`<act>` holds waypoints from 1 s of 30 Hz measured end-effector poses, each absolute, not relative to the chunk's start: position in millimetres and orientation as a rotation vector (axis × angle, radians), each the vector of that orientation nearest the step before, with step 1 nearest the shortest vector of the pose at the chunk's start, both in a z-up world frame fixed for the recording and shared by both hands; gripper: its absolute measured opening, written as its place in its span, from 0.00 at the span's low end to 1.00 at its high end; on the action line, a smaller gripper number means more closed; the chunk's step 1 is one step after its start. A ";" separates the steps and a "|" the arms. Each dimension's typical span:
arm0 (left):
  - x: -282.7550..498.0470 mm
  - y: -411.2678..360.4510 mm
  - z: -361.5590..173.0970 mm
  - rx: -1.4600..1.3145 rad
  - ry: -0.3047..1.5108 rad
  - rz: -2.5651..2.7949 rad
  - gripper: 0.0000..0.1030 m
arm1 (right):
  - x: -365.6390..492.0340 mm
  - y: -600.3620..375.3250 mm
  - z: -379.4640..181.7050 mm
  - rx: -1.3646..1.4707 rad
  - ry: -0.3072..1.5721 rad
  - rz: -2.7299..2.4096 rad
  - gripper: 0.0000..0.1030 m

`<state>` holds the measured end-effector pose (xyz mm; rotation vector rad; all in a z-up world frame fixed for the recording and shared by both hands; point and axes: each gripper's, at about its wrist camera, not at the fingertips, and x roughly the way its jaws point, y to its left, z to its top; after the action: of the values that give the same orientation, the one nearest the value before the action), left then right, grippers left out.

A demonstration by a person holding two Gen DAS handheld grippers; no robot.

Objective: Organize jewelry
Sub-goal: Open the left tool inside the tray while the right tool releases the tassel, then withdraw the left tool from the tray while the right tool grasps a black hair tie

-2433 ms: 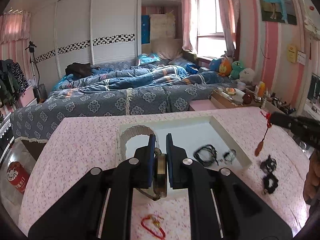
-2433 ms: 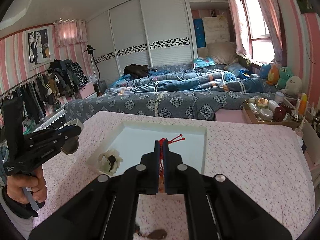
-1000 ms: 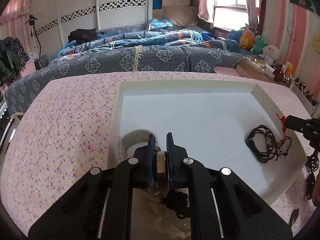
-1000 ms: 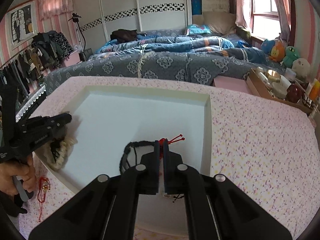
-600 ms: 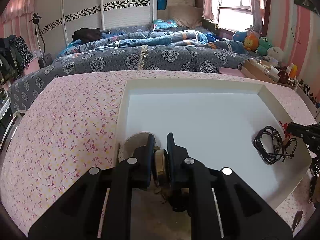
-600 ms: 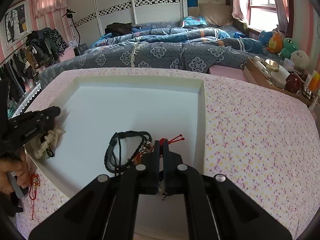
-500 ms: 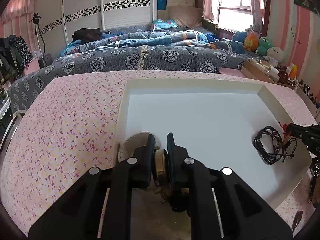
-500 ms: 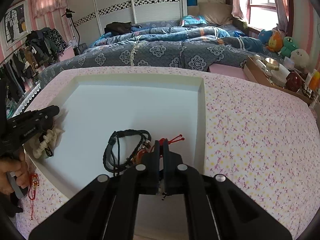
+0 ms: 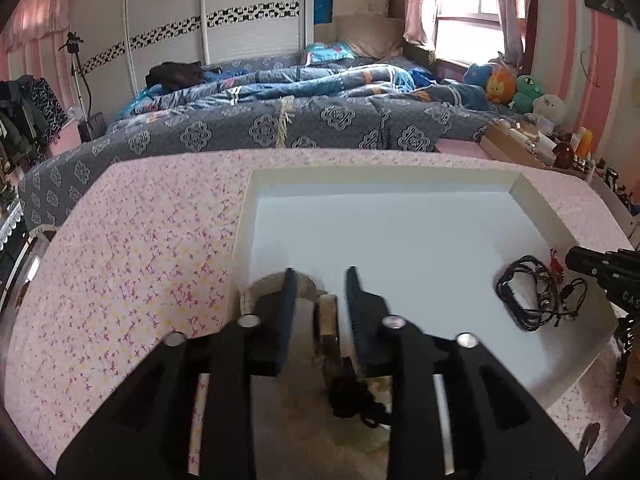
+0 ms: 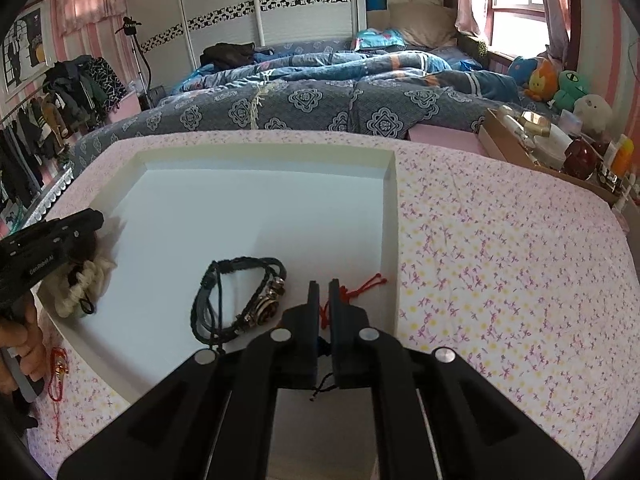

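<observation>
A white tray (image 9: 536,204) sits on the pink floral tablecloth. My left gripper (image 9: 319,276) is open over the tray's near left corner, with a brass-coloured ring piece (image 9: 328,316) and a cream bead bracelet (image 10: 86,280) lying between and below the jaws. My right gripper (image 10: 324,286) is shut on a red cord (image 10: 362,286) low over the tray's right side. A black braided bracelet bundle (image 10: 240,300) lies in the tray beside it, and also shows in the left wrist view (image 9: 532,296).
A red string piece (image 10: 58,364) lies on the cloth outside the tray's left edge. Dark jewelry (image 9: 622,354) lies on the cloth right of the tray. A bed stands behind the table and a wooden box of bottles (image 10: 532,136) at the far right.
My left gripper has opened and let go of the ring piece in the tray's corner. The right gripper has lowered a little with the red cord still in it.
</observation>
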<state>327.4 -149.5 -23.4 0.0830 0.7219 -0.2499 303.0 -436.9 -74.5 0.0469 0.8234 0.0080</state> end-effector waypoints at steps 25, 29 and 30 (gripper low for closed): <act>254.5 -104.5 54.0 0.162 0.562 -0.177 0.78 | 243.4 -461.2 -1.7 -0.032 0.684 -0.132 0.61; 236.2 -76.5 39.0 0.161 0.570 -0.134 0.78 | 226.4 -486.7 -11.0 -0.045 0.706 -0.191 0.61; 233.5 -72.0 35.1 0.156 0.583 -0.135 0.78 | 222.4 -491.2 -13.9 -0.046 0.713 -0.202 0.61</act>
<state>233.5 -72.0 35.1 0.1557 0.5829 -0.1355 222.4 -491.2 -13.9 -0.0459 0.7131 -0.2020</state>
